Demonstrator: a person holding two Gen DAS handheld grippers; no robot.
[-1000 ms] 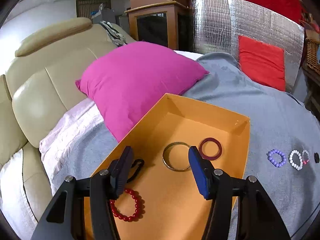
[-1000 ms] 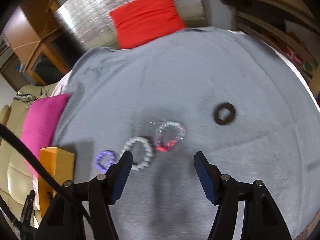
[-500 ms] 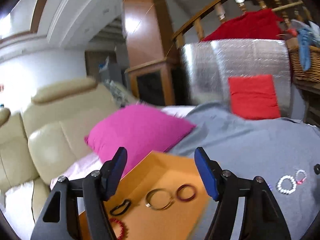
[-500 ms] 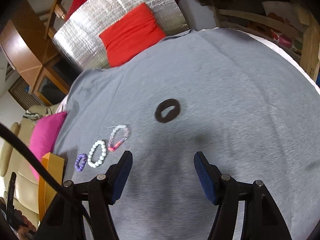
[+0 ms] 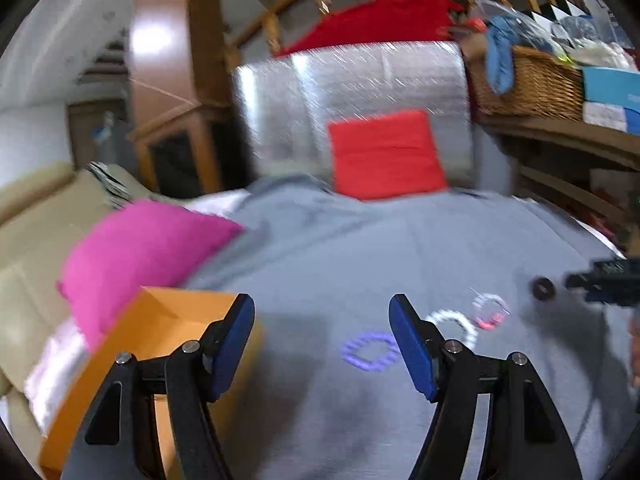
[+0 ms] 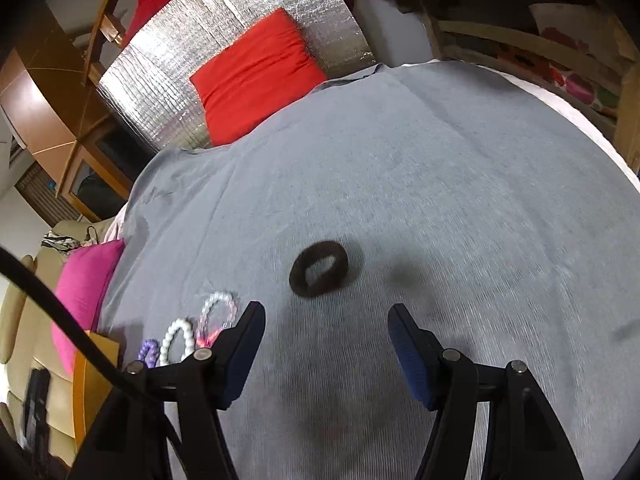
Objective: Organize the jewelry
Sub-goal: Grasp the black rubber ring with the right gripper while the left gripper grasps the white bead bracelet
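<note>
Two hand-held grippers of black plastic with blue-padded fingers were shown.

The left gripper (image 5: 322, 344) was built of matte black angular arms with triangular cut-outs, joined by round silver screws, and each finger was faced with a flat, dark blue pad (image 5: 412, 348). The right gripper (image 6: 326, 350) was made alike, and a thick black cable (image 6: 60, 316) was seen curving across its left side.

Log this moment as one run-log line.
left gripper: open, empty, near purple bracelet | right gripper: open, empty, facing dark ring | orange box: left of both
</note>
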